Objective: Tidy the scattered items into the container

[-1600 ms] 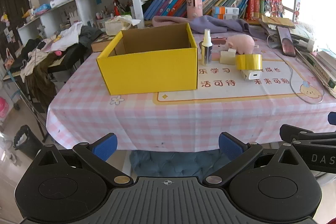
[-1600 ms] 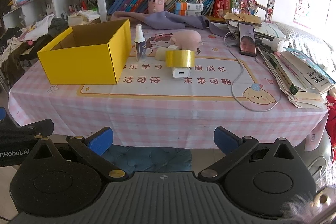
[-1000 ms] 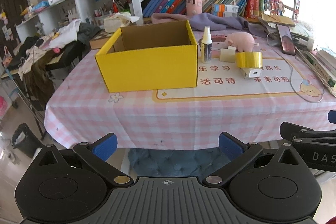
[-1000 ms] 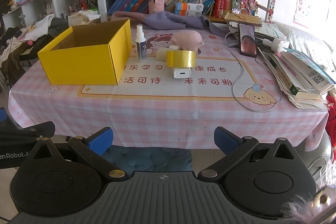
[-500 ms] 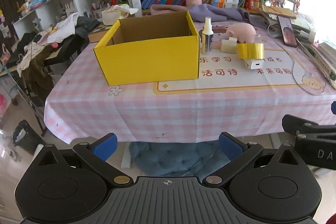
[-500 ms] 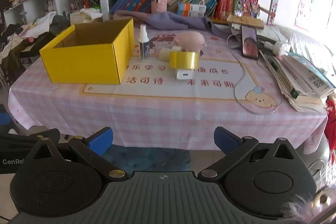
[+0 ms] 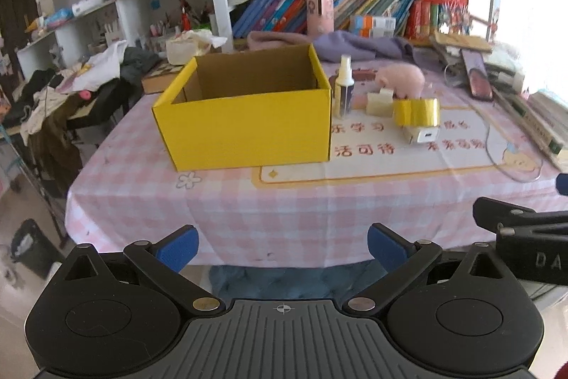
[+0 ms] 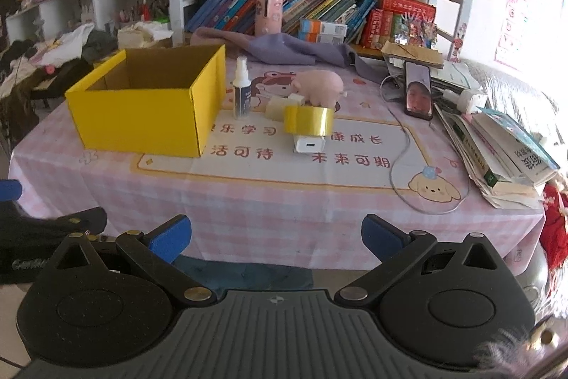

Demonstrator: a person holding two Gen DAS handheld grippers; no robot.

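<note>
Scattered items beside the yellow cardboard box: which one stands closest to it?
The small white-capped spray bottle, upright just off the box's right wall; tape, charger and pig sit farther right.

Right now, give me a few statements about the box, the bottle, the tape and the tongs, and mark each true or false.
1. The yellow box is open on top. True.
2. The spray bottle lies on its side. False: it stands upright beside the box.
3. The gold tape sits next to a white charger. True.
4. The right tongs grip the pink pig. False: they are open, short of the table.
5. The left tongs are open and hold nothing. True.
</note>
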